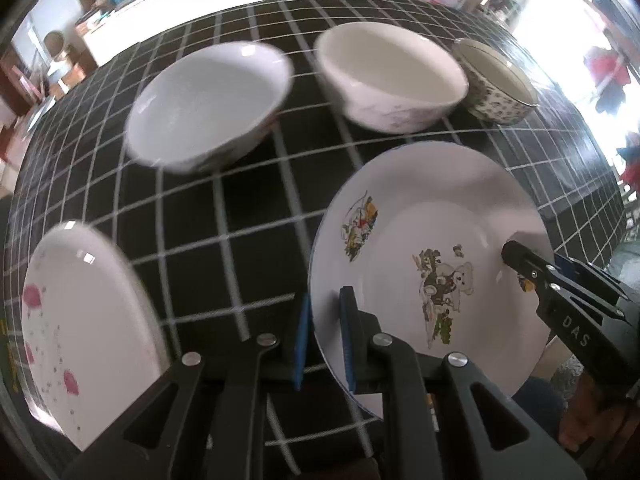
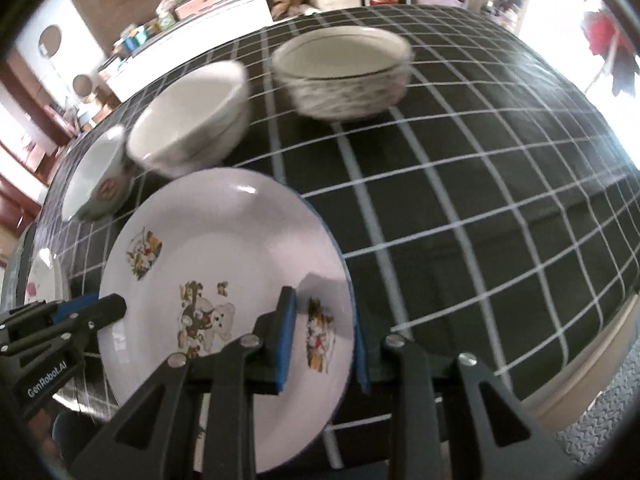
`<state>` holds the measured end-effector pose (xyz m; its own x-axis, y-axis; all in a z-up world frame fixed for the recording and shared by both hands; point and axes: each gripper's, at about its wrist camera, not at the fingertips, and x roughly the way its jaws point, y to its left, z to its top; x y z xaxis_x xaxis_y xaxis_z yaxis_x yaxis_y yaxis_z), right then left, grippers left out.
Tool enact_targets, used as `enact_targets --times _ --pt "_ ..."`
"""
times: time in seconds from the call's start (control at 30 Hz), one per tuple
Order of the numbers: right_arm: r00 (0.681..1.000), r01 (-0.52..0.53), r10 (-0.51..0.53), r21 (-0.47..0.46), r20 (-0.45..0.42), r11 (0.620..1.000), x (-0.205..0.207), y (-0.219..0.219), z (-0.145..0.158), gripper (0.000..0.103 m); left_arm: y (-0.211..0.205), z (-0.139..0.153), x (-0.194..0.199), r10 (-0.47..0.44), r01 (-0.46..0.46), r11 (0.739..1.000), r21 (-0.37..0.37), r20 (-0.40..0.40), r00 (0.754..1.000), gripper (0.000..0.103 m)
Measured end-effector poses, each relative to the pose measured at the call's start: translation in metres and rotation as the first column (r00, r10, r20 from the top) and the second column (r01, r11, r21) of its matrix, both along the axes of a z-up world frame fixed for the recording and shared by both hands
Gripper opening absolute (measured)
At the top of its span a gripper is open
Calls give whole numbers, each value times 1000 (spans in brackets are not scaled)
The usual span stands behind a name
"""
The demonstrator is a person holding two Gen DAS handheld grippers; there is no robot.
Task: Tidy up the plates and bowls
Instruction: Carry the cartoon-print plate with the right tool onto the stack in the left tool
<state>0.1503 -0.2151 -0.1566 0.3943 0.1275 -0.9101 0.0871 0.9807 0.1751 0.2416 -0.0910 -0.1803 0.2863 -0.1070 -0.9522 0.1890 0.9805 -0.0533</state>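
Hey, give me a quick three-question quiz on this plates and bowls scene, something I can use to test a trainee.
1. True or false: both grippers grip the cartoon bear plate by its rim.
2. How many bowls stand on the checked tablecloth behind that plate?
A. one
B. three
C. five
3. Fill in: the other plate, at the left gripper's side, bears pink ____.

Key
1. True: the left gripper clamps one edge and the right gripper the opposite edge.
2. B: the plain white bowl, the wide white bowl and the patterned bowl.
3. Flowers, on the flowered plate.
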Motion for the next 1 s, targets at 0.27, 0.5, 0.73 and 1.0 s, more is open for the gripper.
enact_targets --times 0.27,0.5,0.73,1.0 --pt "998 -56 56 -14 -7 998 10 23 -2 31 41 -1 -16 57 -57 998 -29 -12 998 12" --pt "999 -48 48 -21 -16 999 18 31 -3 33 45 0 -22 44 -44 999 -22 6 999 13" --pt "999 -49 49 -12 -2 999 15 41 6 33 52 8 -24 65 -64 998 -14 11 998 13" --pt "993 -106 105 17 61 994 16 72 36 33 93 43 -35 113 -110 993 -38 79 990 13"
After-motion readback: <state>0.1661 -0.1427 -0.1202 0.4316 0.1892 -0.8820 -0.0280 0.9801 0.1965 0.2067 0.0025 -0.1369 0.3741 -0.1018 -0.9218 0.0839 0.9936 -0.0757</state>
